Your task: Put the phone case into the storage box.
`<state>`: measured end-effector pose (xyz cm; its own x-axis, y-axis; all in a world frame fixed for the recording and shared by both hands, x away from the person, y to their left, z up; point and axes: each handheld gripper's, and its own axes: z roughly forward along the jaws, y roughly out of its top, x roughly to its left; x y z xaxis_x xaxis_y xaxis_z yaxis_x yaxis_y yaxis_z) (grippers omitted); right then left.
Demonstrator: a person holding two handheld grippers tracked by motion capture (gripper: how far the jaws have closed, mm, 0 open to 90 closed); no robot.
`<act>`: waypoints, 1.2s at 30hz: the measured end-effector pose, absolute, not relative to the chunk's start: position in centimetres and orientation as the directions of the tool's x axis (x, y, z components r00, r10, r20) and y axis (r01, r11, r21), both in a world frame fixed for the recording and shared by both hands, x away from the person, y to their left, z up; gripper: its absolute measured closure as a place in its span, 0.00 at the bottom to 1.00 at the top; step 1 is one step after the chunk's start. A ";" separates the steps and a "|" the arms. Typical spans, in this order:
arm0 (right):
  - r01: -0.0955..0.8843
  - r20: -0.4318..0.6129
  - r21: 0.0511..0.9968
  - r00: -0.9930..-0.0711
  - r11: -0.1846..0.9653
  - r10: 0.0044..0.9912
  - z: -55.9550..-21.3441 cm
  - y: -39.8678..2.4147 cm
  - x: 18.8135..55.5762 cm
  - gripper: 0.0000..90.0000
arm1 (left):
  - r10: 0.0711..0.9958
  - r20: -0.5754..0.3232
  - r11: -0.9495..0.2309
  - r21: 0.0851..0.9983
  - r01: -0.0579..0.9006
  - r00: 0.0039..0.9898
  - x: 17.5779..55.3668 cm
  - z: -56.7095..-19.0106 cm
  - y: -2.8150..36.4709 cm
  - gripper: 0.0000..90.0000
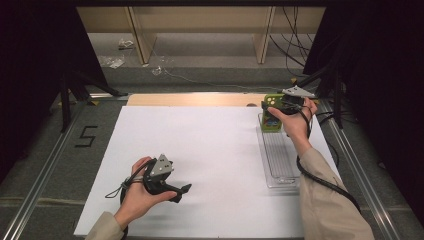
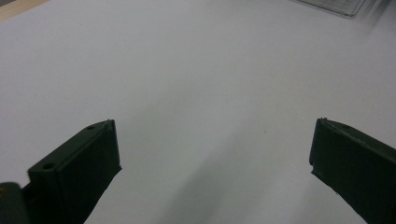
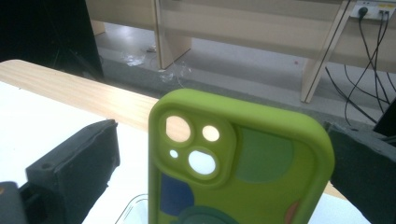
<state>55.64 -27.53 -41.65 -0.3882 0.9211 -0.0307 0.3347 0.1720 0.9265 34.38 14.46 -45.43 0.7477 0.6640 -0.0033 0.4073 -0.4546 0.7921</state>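
Here the green phone case (image 3: pixel 238 163) stands upright in the far end of the clear tray (image 1: pixel 278 160), near the bench's far right corner. The right gripper (image 1: pixel 272 106) has its fingers wide around it; the left side has a clear gap, so probably a release. The left gripper (image 1: pixel 182 192) waits open and empty near the front edge.

Green phone case (image 3: pixel 238 163) with camera cutouts and coloured blobs on its back, standing upright at the far end of the clear tray (image 1: pixel 280 165), at the table's right side.
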 end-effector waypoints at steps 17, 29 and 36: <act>0.295 -0.019 0.946 -0.363 0.134 0.932 -40.6 -28.1 55.3 0.01 | 0.665 -0.006 -0.453 0.792 0.409 0.747 34.4 -45.4 14.5 0.01; 0.309 -0.012 0.942 -0.366 0.133 0.931 -39.6 -28.3 54.0 0.02 | 0.668 -0.007 -0.448 0.795 0.410 0.744 34.4 -45.4 14.5 0.01; 0.302 -0.024 0.942 -0.370 0.145 0.929 -39.0 -28.5 52.6 0.02 | 0.668 -0.009 -0.447 0.795 0.411 0.744 34.4 -45.4 14.6 0.01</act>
<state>52.58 -28.46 -38.98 -0.3700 0.9287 -0.0241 0.3016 0.1446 0.9424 34.38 14.57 -45.36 0.7438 0.6683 -0.0088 0.4108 -0.4467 0.7948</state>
